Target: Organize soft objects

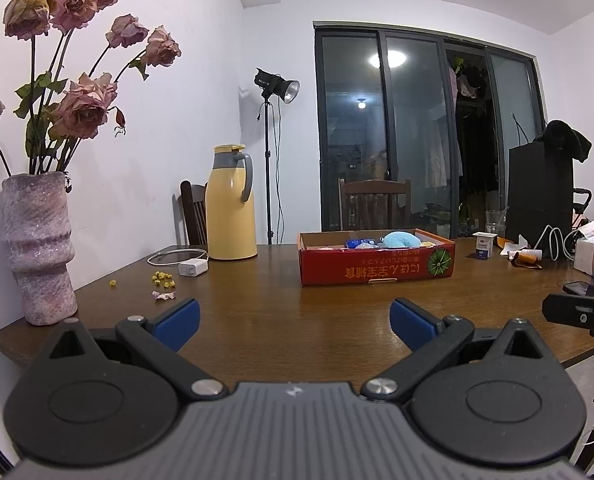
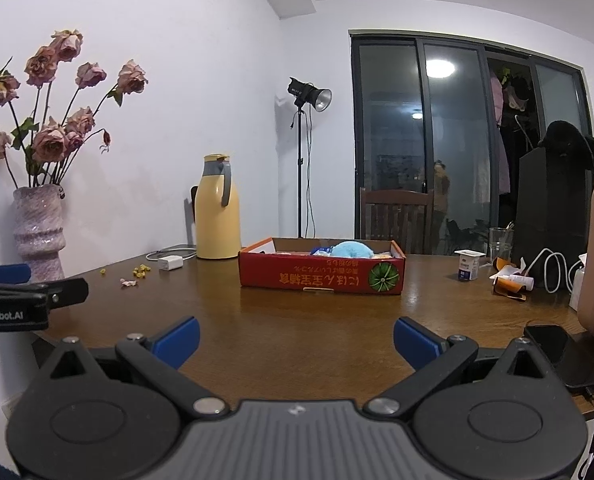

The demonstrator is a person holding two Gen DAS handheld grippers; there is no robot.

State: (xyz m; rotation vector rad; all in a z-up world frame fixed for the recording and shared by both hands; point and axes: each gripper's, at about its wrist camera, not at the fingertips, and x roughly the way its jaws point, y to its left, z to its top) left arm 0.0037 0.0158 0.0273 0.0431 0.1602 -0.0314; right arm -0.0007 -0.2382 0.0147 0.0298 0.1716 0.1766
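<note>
A shallow red cardboard box [image 1: 377, 268] stands on the brown wooden table [image 1: 289, 304], and also shows in the right wrist view [image 2: 321, 276]. Inside it lies a light blue plush object [image 1: 401, 239] with other small soft items beside it; the plush also shows in the right wrist view [image 2: 353, 249]. My left gripper [image 1: 295, 322] is open and empty, near the table's front edge, well short of the box. My right gripper [image 2: 296, 342] is open and empty, also back from the box. The right gripper's side shows at the right edge of the left wrist view [image 1: 581, 308].
A yellow thermos jug [image 1: 233, 208] and a white charger [image 1: 193, 268] stand left of the box. A pink vase of dried roses [image 1: 37, 248] is at far left. A yoghurt cup [image 1: 484, 245], glass, cables and wrappers lie right. A phone [image 2: 557, 352] lies at the right front.
</note>
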